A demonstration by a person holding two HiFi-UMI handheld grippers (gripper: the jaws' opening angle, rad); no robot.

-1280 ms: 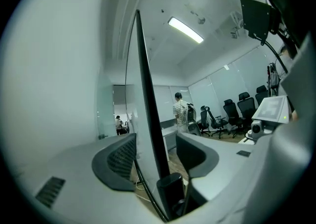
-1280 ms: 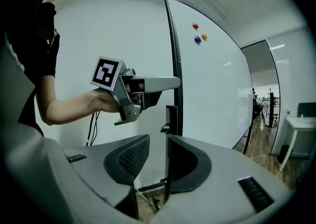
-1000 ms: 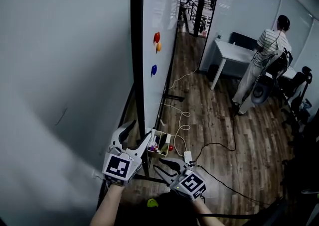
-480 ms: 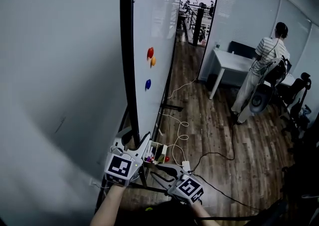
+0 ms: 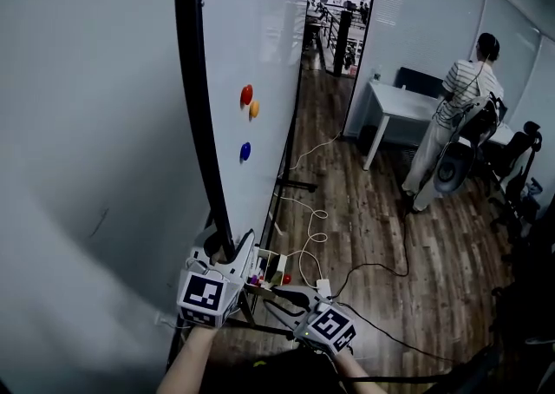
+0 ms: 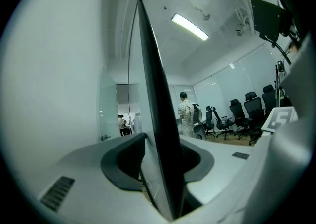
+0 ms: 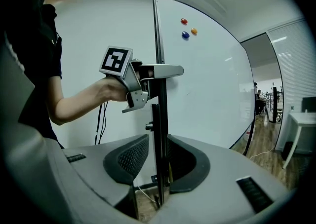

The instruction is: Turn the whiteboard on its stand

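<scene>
Left gripper is pinching the black edge of the whiteboard; its jaws have just been closing, and I am seeing the frame running up between the pads with both pads against it. Right gripper is sitting lower and is drawn in around the thin black stand post, which is filling almost all the space between its pads, so I am reading it as gripping that post. From the right gripper view I am watching the left one holding the frame higher up, level, with a bare forearm behind it.

The whiteboard is standing upright on its stand, close beside the grey wall, its white face looking out toward the room. A red magnet, an orange magnet and a blue magnet are sticking to that face. White cables are trailing over the wooden floor near the stand's foot. Well apart, a person in a striped shirt is standing by a white desk.
</scene>
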